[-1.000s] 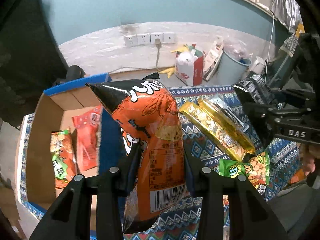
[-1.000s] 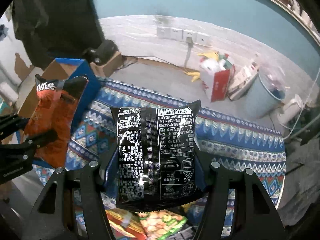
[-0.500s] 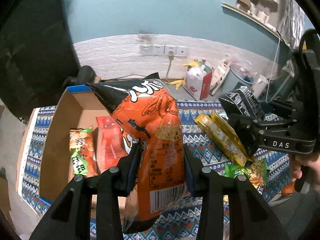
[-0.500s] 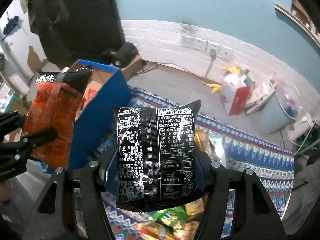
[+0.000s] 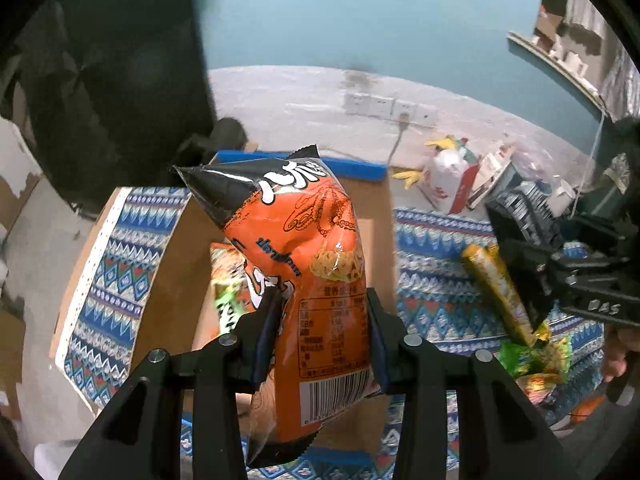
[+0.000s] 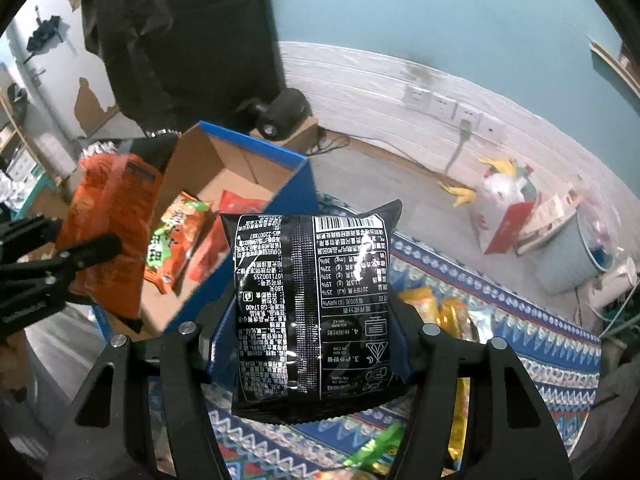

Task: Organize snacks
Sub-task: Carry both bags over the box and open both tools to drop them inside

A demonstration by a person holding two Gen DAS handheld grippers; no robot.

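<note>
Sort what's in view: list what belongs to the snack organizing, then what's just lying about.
Part of the job:
- orange snack bag, held by left gripper
- black packet, held by right gripper
- cardboard box
- yellow bars on the patterned cloth

Lying about:
- red and white carton
- grey bin
- wall sockets

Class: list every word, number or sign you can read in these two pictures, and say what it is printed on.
"DAS": on the right tool, mirrored.
"小林": orange snack bag, partly hidden.
"GB 17400": black snack bag, upside down.
"36%", "22%": same bag's nutrition table.
Barcodes and remaining fine print: too small to read.
</note>
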